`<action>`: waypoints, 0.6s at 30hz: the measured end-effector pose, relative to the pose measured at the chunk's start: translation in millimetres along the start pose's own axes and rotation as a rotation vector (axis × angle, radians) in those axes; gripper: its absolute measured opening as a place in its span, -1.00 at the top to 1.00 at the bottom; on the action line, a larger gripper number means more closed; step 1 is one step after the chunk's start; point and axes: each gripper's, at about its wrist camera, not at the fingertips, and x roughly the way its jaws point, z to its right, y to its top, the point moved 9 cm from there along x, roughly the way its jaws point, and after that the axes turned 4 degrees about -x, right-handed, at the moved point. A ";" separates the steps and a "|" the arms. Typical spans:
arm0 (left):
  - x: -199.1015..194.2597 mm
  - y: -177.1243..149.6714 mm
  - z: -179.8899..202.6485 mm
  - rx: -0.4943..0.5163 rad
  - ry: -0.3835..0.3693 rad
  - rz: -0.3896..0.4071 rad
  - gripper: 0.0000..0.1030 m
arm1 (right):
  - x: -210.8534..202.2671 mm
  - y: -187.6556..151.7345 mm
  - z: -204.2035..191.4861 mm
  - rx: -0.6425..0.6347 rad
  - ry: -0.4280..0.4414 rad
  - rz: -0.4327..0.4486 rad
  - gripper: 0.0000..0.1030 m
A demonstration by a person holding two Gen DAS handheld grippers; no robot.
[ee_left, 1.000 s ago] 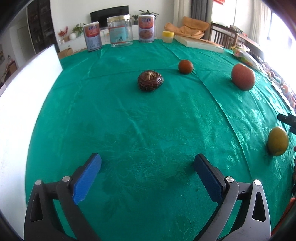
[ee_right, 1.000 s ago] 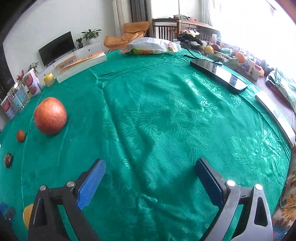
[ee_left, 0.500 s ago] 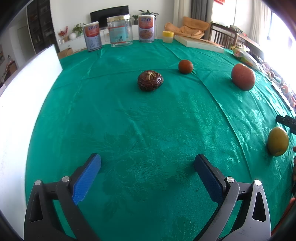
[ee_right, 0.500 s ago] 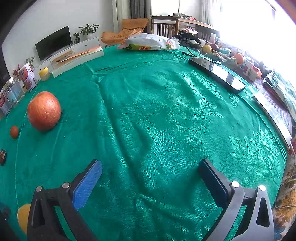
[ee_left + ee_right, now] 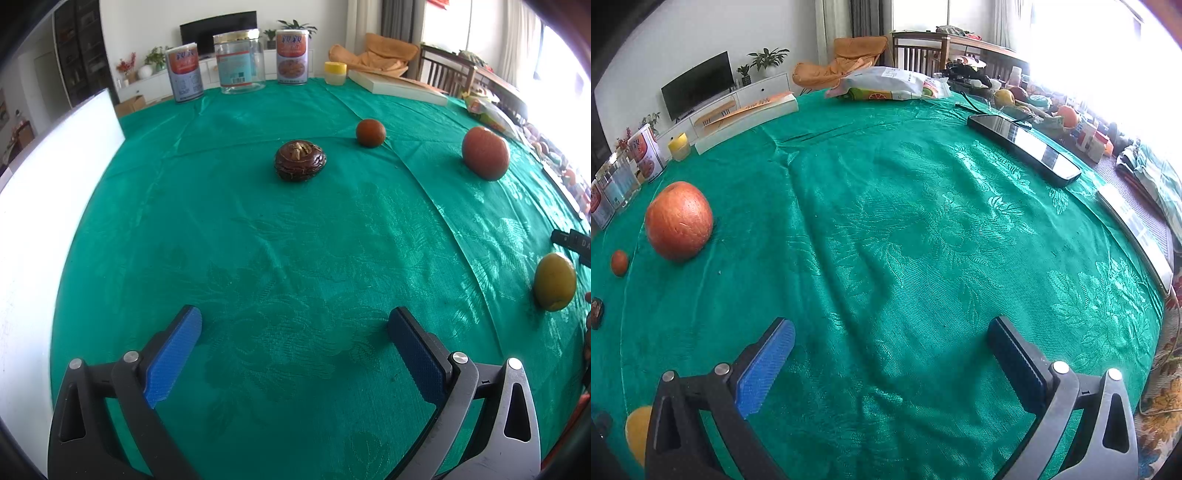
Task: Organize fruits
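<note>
On the green tablecloth (image 5: 258, 229) lie a dark brown wrinkled fruit (image 5: 300, 161), a small red-brown round fruit (image 5: 370, 133), a large orange-red fruit (image 5: 485, 153) and a yellow-green fruit (image 5: 554, 281) at the right edge. My left gripper (image 5: 293, 332) is open and empty, well short of the brown fruit. My right gripper (image 5: 891, 343) is open and empty over bare cloth. In the right wrist view the large orange-red fruit (image 5: 679, 220) sits far left, with the small fruit (image 5: 619, 262), the brown fruit (image 5: 596, 312) and the yellow fruit (image 5: 637, 432) at the left edge.
A white board (image 5: 44, 206) stands along the left. Two tins (image 5: 184, 72) and a clear jar (image 5: 239, 62) stand at the far edge, with a yellow cup (image 5: 335, 73) and a flat box (image 5: 397, 87). A dark phone (image 5: 1023, 147), a snack bag (image 5: 890, 88) lie beyond.
The right wrist view has shifted slightly: the fruits slid left, then the large fruit came back right and nearer. The left gripper has barely moved. Both grippers stay open.
</note>
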 end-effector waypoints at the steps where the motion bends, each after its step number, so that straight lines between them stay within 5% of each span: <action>1: -0.1 -0.1 -0.1 0.000 0.000 0.000 -0.98 | 0.0 0.0 0.0 0.000 0.000 0.000 -1.00; 18: -0.2 -0.3 0.2 -0.004 -0.010 -0.001 -0.97 | -0.4 0.0 0.0 0.000 0.000 0.000 -1.00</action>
